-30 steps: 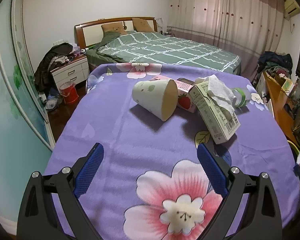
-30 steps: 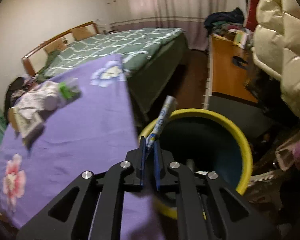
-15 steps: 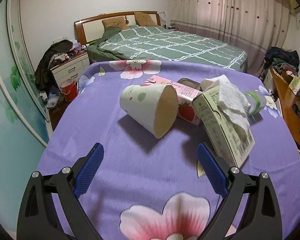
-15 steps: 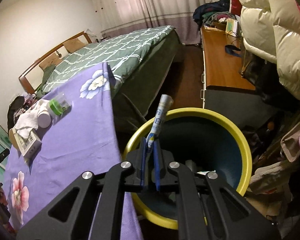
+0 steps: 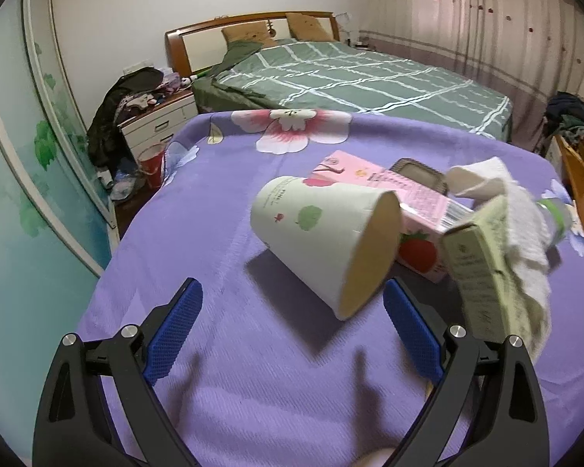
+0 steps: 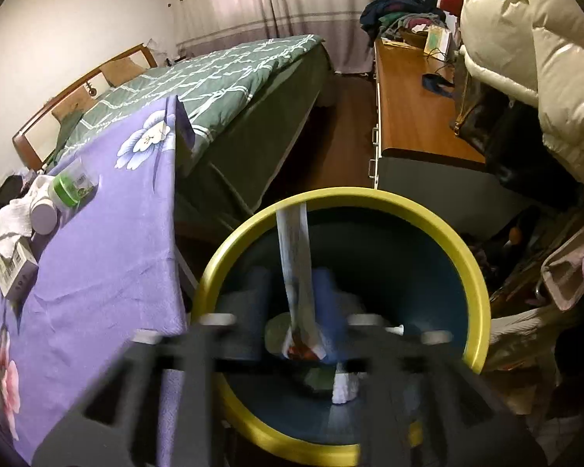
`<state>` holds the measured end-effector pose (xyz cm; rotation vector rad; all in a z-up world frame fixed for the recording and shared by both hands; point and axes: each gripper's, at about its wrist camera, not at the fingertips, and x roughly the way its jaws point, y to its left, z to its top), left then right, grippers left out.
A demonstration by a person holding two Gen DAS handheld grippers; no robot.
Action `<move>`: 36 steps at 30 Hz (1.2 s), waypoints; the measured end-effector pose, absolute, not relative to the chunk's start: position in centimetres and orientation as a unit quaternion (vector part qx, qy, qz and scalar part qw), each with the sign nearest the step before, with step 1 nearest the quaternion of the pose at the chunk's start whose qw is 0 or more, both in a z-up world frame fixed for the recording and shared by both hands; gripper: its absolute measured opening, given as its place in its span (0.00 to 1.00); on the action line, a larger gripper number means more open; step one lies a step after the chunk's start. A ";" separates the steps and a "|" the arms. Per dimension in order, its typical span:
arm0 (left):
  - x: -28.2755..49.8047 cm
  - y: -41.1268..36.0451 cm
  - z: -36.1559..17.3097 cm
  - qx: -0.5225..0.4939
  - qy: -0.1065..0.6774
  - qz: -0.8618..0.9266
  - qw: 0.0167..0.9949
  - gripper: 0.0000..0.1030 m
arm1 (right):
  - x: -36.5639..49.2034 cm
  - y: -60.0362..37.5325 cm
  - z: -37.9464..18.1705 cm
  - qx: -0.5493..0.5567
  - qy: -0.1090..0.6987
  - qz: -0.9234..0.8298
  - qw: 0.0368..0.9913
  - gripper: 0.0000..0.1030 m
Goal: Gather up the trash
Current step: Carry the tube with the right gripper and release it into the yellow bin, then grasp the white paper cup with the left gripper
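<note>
My right gripper (image 6: 298, 311) was opening, dropping the tube (image 6: 296, 268) into the bin (image 6: 370, 198) at frame centre; my left gripper (image 5: 292, 330), spread wide, next needed closing around the cup (image 5: 323, 245).

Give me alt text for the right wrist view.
The right gripper, blurred and opening, releases a tube above a yellow-rimmed bin. Left of the bin, a purple-covered table holds more trash.

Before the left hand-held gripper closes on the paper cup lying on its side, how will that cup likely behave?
The paper cup looks empty, so probably light. Lying on its side, it may roll in a curve if nudged. Its thin wall could crumple under a hard squeeze.
</note>
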<state>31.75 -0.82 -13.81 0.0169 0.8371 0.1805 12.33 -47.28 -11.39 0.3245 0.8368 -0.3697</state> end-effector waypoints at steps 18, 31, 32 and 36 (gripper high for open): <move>31.3 2.4 -12.7 0.030 0.406 0.023 0.913 0.89 | 13.1 -46.0 -11.4 0.146 0.409 -0.165 0.886 0.52; 36.0 2.2 -13.4 0.132 0.415 -0.126 0.891 0.91 | 13.6 -45.2 -11.0 0.139 0.411 -0.161 0.886 0.52; 36.6 2.3 -13.5 0.130 0.419 -0.140 0.887 0.92 | 13.7 -45.1 -10.9 0.138 0.412 -0.161 0.886 0.52; 38.2 2.2 -14.1 0.132 0.432 -0.175 0.875 0.93 | 13.9 -44.9 -10.8 0.136 0.414 -0.160 0.886 0.52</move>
